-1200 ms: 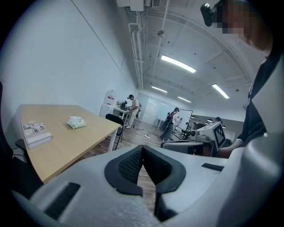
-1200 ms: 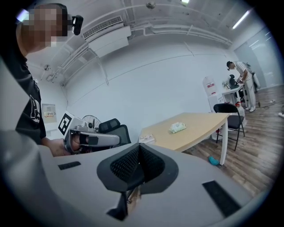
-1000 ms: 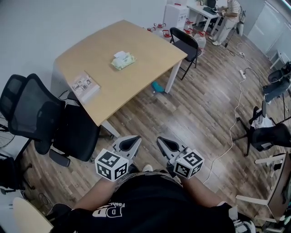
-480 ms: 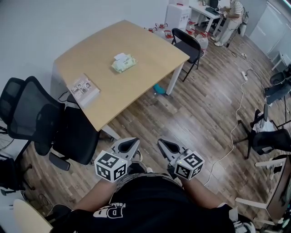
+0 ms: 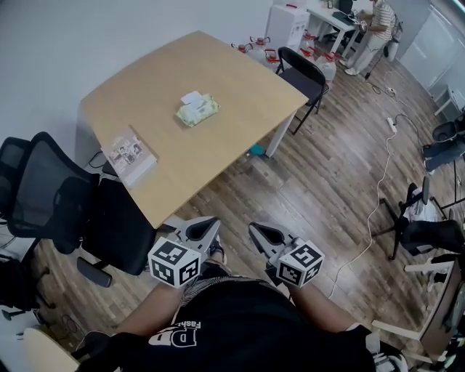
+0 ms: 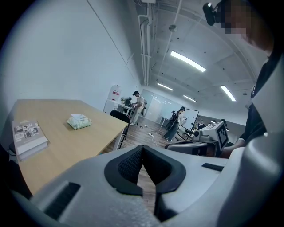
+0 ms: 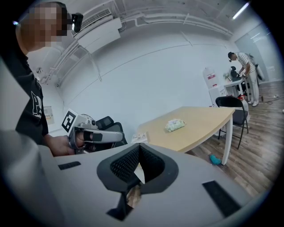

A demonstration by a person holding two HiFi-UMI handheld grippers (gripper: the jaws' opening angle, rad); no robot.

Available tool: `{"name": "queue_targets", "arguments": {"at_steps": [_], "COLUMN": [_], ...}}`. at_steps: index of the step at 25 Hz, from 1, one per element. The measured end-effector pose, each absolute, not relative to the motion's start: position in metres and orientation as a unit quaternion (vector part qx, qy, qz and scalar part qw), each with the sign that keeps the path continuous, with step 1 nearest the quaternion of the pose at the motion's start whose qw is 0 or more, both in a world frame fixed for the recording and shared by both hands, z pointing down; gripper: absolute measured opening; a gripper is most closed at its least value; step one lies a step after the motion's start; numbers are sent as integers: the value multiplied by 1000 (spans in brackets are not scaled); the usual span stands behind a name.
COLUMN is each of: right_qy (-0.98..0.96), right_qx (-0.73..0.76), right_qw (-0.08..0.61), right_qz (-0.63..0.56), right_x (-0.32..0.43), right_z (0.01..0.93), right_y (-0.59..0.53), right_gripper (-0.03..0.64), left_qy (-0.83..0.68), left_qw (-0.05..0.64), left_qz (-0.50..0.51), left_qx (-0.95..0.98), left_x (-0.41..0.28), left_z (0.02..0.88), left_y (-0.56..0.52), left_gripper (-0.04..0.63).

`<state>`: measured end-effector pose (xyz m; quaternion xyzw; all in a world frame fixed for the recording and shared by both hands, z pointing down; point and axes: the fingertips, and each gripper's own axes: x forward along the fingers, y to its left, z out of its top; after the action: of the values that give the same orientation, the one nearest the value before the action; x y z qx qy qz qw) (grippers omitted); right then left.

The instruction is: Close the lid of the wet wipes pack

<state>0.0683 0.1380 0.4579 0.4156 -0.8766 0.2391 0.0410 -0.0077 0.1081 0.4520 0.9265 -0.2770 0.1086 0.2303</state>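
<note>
Overhead only, wipes pack (image 5: 197,109) lid (image 5: 192,96) up, left hand-held gripper (image 6: 143,153), right hand-held gripper (image 7: 139,150) clenched.

On my head view the wet wipes pack (image 5: 197,110) is tiny. I can't tell how the white flap (image 5: 192,96) at its far end stands. The print on the booklet (image 5: 129,154) is too small to read. A blue thing (image 5: 256,150) on the floor is half hidden under the bench (image 5: 240,80) edge. The left edge cuts off the black office chair (image 5: 43,196), and the top edge cuts the far person (image 5: 379,18). The hands holding the left gripper (image 5: 208,225) and right gripper (image 5: 256,229) are hidden behind the marker cubes.
</note>
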Motion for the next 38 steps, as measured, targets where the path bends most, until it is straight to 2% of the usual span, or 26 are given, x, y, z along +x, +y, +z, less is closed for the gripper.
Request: {"name": "queue_targets", "arguments": {"at_steps": [21,38], "right_qy": [-884,-887], "right_qx": [407,409], "right_qw": [80,77], "right_qz": [214,203], "right_x": [29,15], "right_z": [451,451], "right_y": [-64,-130], "right_gripper": [0,0], "left_qy": [-293,-292], "left_qw": [216,226], "left_qz": [89,93], "left_qx": [927,925], "left_x": [-54,-63], "left_z": [445,458], "left_y": [-91,-147], "left_gripper": [18,18]}}
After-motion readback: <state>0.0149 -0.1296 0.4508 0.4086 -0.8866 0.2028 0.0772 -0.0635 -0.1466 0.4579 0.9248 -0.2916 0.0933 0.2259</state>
